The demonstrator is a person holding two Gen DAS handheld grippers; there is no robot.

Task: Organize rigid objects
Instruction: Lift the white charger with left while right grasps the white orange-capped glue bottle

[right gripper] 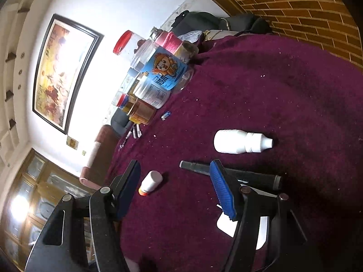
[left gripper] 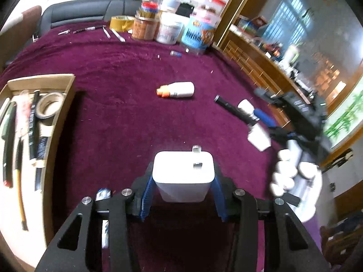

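Note:
My left gripper is shut on a white charger block with metal prongs on top, its blue pads pressing both sides. On the purple cloth ahead lie an orange-capped white bottle, a black flashlight and a second white bottle. My right gripper is open, low over the cloth. The orange-capped bottle shows in the gap between its fingers, untouched. The flashlight runs behind the right finger, and the white bottle lies beyond it.
A cardboard box at the left holds tape, pens and tools. Jars and tubs crowd the table's far edge, with pens beside them. A gloved hand holds the right gripper. A flat white object lies under the right finger.

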